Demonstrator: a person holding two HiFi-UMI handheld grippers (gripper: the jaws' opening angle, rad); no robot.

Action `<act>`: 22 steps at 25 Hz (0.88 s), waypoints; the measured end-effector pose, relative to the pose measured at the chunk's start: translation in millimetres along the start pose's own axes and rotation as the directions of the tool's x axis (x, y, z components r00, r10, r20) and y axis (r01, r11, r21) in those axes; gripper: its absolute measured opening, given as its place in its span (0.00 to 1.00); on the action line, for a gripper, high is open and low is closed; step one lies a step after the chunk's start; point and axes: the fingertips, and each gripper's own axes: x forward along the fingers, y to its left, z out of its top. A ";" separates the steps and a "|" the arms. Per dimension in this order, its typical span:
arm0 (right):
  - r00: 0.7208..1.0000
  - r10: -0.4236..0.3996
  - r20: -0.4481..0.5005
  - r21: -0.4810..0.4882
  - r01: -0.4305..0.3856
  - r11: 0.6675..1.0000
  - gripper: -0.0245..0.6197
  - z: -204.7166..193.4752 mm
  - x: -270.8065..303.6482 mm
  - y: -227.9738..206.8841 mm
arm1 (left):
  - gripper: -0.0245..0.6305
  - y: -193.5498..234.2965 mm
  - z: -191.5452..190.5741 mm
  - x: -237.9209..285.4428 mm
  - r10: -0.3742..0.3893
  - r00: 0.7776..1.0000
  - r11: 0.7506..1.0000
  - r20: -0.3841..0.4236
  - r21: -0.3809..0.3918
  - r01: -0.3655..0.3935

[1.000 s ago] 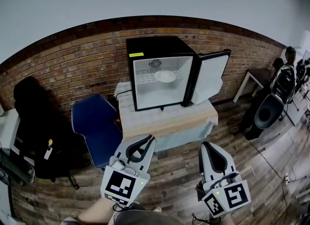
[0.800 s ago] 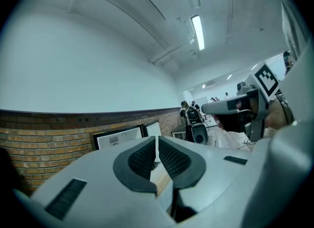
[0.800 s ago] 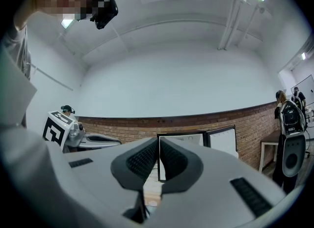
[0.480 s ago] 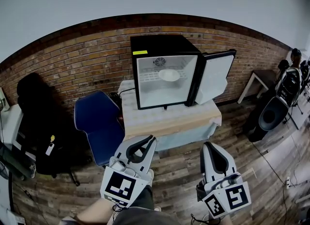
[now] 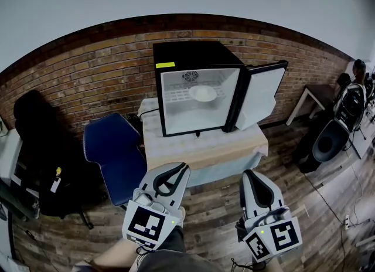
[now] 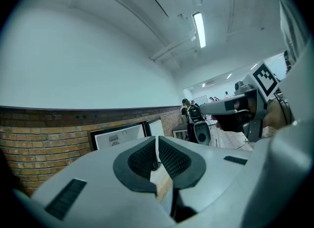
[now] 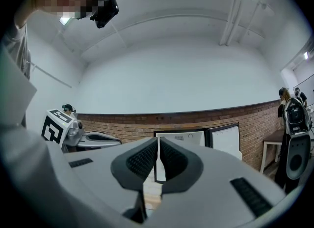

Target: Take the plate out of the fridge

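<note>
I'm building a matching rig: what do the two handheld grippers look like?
The left gripper and right gripper share pale grey moulded shells with dark ribbed pads. Each carries a white cube printed with black square markers.

- The left hand-held gripper [image 5: 182,167] sits between 6 and 7 o'clock in the head view. It is held level with its tip toward 1 o'clock, its jaws closed on nothing.
- The right hand-held gripper [image 5: 248,174] sits near 5 o'clock, level, tip toward 11 o'clock, its jaws also closed and empty.
- The left marker cube [image 5: 146,223] and right marker cube [image 5: 274,238] face the person.
- The two grippers are side by side, not touching.
</note>
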 end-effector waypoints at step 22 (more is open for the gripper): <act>0.991 -0.056 -0.125 0.014 0.058 0.998 0.09 -37.2 185.4 -68.1 | 0.08 123.0 -43.8 150.6 -0.078 0.996 0.993 -0.033 -0.087 0.075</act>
